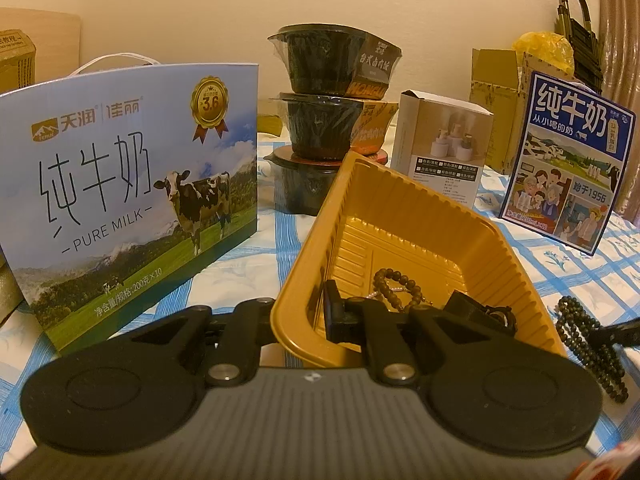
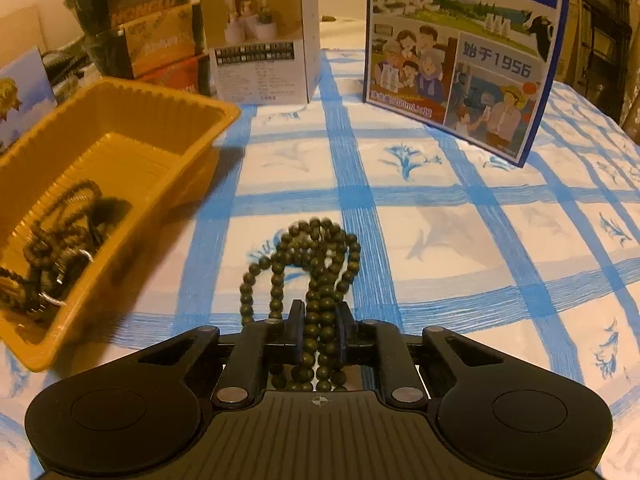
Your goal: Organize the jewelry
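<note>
**Bead string in R grip, tray off to its left**

The dark green bead necklace (image 2: 316, 276) hangs bunched between the right gripper (image 2: 319, 338) fingers, which are pinched on several strands; the loops dangle fwd over the blue-checked tablecloth (image 2: 460, 216), seemingly just clear of it, tho contact can't be ruled out; its long axis runs roughly along the gripper's pointing line. The yellow plastic tray (image 2: 120, 128) lies to the left of the beads in the right wrist view, near but apart, rim higher than the hanging loops; so the coming move, I judge, is a lift and a carry leftward over that rim. The tray already holds a brown bead bracelet (image 1: 398, 288) and other dark pieces. The left gripper (image 1: 320, 312) is pressed together on the tray's near wall, one finger inside, one outside, tilting it up; R hand is the one with the beads, L only steadies. Behind: a pure-milk carton (image 1: 132, 184), stacked black food bowls (image 1: 332, 92), a blue milk box (image 2: 464, 52).
</note>
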